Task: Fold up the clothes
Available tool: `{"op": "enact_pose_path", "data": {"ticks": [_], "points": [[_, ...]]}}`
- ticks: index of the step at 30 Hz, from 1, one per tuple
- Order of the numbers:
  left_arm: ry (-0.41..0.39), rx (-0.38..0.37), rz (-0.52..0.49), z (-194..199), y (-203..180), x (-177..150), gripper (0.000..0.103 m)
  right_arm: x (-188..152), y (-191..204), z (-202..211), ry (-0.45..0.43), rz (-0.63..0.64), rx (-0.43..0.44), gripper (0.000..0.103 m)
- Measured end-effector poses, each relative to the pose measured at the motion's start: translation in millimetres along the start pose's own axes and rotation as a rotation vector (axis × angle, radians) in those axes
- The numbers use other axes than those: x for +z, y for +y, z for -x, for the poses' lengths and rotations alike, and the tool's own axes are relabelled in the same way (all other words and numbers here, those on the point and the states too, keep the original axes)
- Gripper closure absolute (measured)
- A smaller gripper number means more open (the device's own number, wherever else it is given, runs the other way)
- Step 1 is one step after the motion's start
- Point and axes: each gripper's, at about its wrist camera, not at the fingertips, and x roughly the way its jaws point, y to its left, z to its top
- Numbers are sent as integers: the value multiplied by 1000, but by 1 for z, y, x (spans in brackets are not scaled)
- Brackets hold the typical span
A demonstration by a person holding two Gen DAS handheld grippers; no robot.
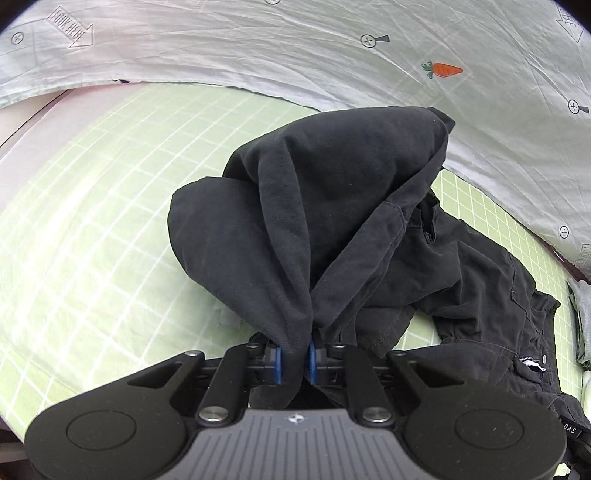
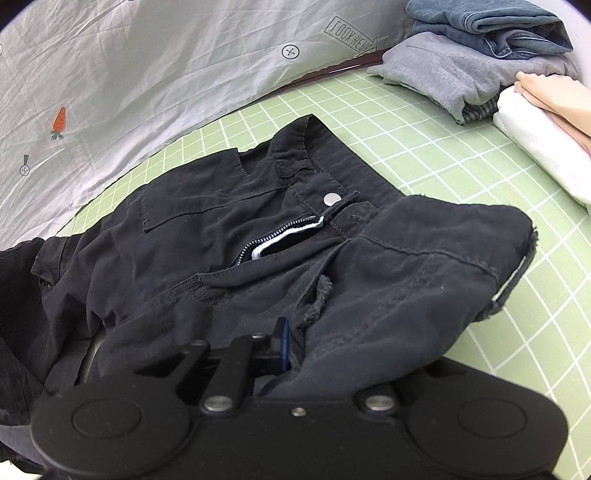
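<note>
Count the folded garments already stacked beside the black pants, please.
5 visible: blue jeans on top of a grey garment, a plaid piece under the grey, a peach item lying on a white one. More may be hidden.

Two matte black handheld grippers, blue pads at the fingertips.
The left gripper (image 1: pixel 295 362) has a grey ribbed plate with a small white emblem; either side of that plate sit round black discs, and just above it two silver screws pin the black linkage arms. The right gripper (image 2: pixel 291 347) is all black, with the same discs and screws and one blue pad (image 2: pixel 283 341) showing.
</note>
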Motion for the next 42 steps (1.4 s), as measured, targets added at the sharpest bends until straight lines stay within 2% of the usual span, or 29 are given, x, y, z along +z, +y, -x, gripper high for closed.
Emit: {"op": "enact_pose_path", "data": {"ticks": [6,9,15,18,20,23,29,34,42], "points": [[18,0,63,7,23,-16,88,-13,0,5,36,22,1,91],[25,-3,76,4,25,-13,86,-17,1,6,42,35,-1,90],[31,5,37,11,17,0,77,-13,-10,20,19,-11,-29,73],[22,0,16,21,13,6,63,-9,-15,27,-1,-42,-36,66],[15,-5,2,27,10,11,45,-9,-16,32,-14,-50,-46,65],[3,-12,-20,38,6,17,33,-8,-16,37,-31,-56,-55,62],[-28,-10,-86,50,-5,23,26,-9,-11,44,-38,-22,-79,55],[-36,-12,-137,48,-17,32,24,-12,-9,47,-38,13,-110,47],[-81,-1,-190,42,-33,63,19,1,2,47,-52,43,-131,34]]}}
